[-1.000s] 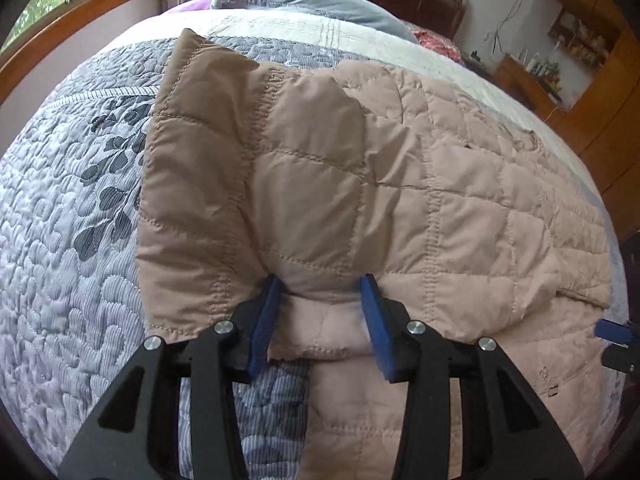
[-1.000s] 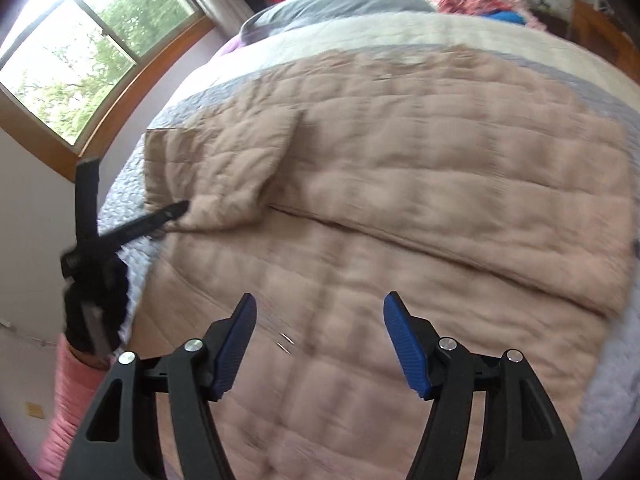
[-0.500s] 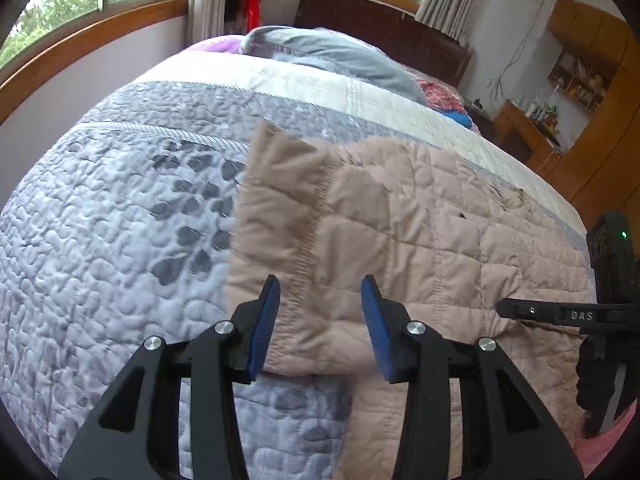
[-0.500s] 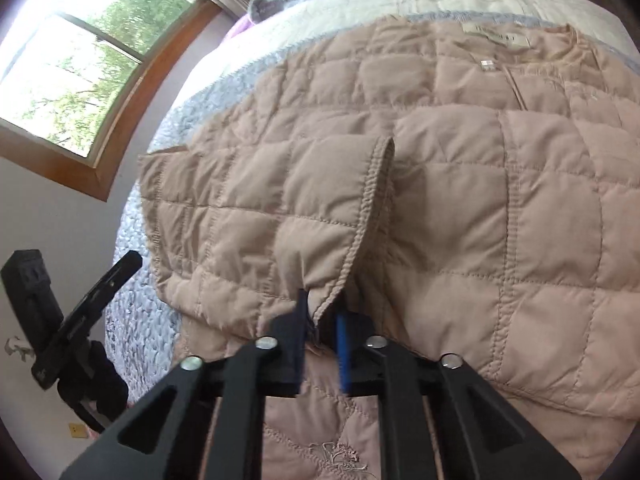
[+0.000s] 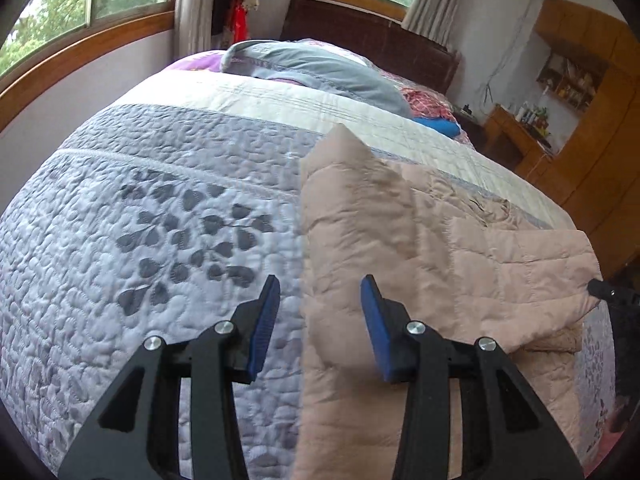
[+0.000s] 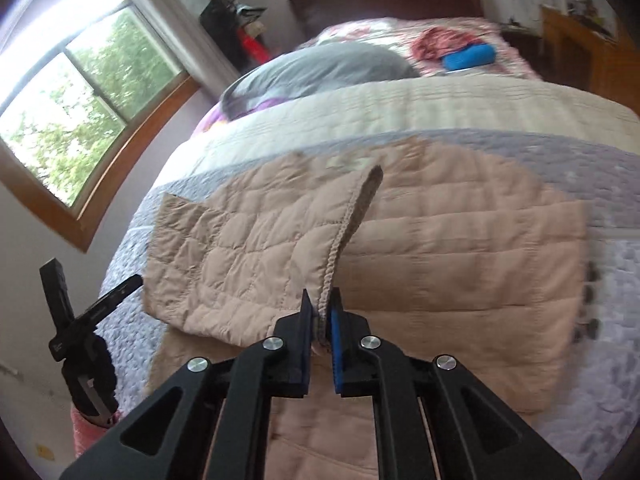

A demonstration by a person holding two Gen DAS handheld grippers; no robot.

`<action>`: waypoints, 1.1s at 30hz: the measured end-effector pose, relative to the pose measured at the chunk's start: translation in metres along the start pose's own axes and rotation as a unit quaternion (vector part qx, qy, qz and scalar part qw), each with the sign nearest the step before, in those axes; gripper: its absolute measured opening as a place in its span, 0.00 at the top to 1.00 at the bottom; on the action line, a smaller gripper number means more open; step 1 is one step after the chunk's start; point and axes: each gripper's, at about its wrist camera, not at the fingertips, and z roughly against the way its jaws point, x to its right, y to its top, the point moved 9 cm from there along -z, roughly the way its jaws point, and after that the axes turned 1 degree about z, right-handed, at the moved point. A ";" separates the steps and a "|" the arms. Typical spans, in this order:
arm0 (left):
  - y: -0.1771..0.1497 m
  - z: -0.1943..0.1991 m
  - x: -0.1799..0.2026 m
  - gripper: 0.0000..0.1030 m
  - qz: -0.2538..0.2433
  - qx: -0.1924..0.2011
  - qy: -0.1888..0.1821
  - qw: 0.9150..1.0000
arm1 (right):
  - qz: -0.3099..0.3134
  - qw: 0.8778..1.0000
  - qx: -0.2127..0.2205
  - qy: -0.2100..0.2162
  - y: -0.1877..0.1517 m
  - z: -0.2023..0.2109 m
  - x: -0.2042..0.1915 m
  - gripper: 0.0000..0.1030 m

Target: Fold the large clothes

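Left wrist view: the left gripper [image 5: 318, 320] sits at the lower centre of the frame with its blue-padded fingers [image 5: 264, 320] spread apart and pressing on nothing. Between and beyond them runs the left edge of the beige quilted jacket [image 5: 420, 248], which fills the lower right of the frame and lies on the grey-lilac quilted bedspread [image 5: 152, 240]. Whether that edge touches the pads cannot be told; it appears to lie below them. A corner of the jacket rises to a point near the middle of the frame. At the upper centre a grey pillow [image 5: 320, 72] rests in front of the dark headboard [image 5: 368, 40], and wooden furniture [image 5: 592, 120] occupies the upper right. A black tip of the other tool shows at the right edge.

Right wrist view: the right gripper [image 6: 320, 316] is at the lower centre, its fingers [image 6: 336, 320] closed on the stitched edge of a jacket [image 6: 440, 248] flap. That edge stands lifted, running up from the pads toward the middle of the frame, while the rest of the garment lies spread across the bedspread [image 6: 608, 320]. The left gripper [image 6: 132, 282] appears at the lower left, held by a hand in a pink sleeve [image 6: 86, 428]. A window [image 6: 80, 92] fills the upper left, and a blue roll [image 6: 470, 58] lies on the bed at the upper right.
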 end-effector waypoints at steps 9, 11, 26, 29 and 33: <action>-0.006 -0.045 0.055 0.60 -0.060 -0.032 -0.003 0.998 | -0.063 0.997 0.020 -0.028 -0.005 0.018 0.080 0.93; -0.012 -0.062 0.058 0.60 -0.062 -0.051 0.005 0.997 | -0.072 0.997 0.005 -0.035 -0.013 0.006 0.096 0.93; -0.018 -0.053 0.066 0.58 -0.060 -0.046 0.018 0.997 | -0.069 0.991 0.016 -0.117 -0.039 -0.002 0.119 0.84; -0.021 -0.038 0.091 0.58 -0.080 -0.037 -0.002 0.996 | -0.050 0.993 0.040 -0.104 -0.034 0.016 0.099 0.84; -0.033 -0.042 0.122 0.57 -0.097 -0.051 -0.018 0.994 | -0.011 0.999 -0.001 -0.048 -0.045 -0.004 0.048 0.84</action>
